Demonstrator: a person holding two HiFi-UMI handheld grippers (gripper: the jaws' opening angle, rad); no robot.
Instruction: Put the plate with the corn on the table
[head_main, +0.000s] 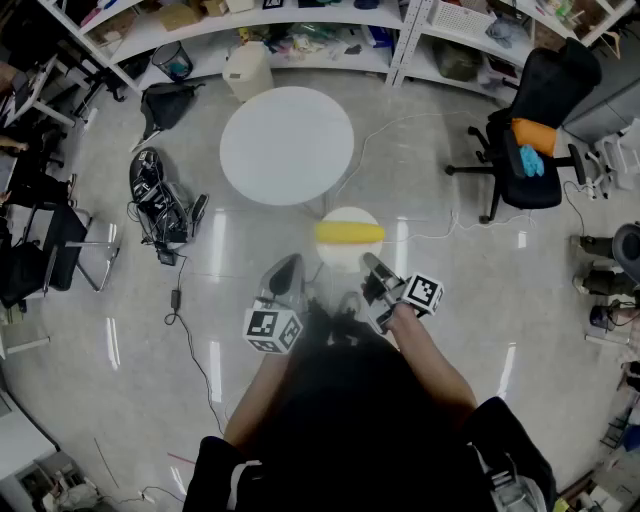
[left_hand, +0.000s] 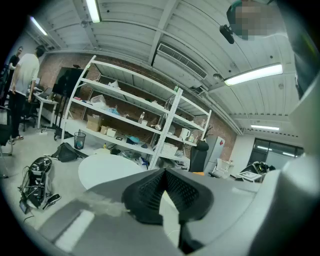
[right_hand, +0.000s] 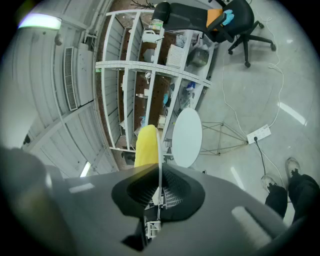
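Note:
A white plate (head_main: 345, 217) carrying a yellow corn cob (head_main: 349, 233) hangs above the floor, just short of the round white table (head_main: 287, 145). My right gripper (head_main: 368, 263) is shut on the plate's near rim. In the right gripper view the plate (right_hand: 159, 155) shows edge-on between the jaws of that gripper (right_hand: 158, 192), with the corn (right_hand: 147, 145) on its left side and the table (right_hand: 187, 137) beyond. My left gripper (head_main: 288, 270) hovers to the left of the plate, shut and holding nothing. The left gripper view faces the table (left_hand: 107, 170).
A black office chair (head_main: 535, 110) with an orange item stands at the right. Bags and cables (head_main: 165, 200) lie on the floor at the left beside a folding chair (head_main: 60, 245). Shelving (head_main: 300, 25) runs behind the table. A person (left_hand: 22, 85) stands far off.

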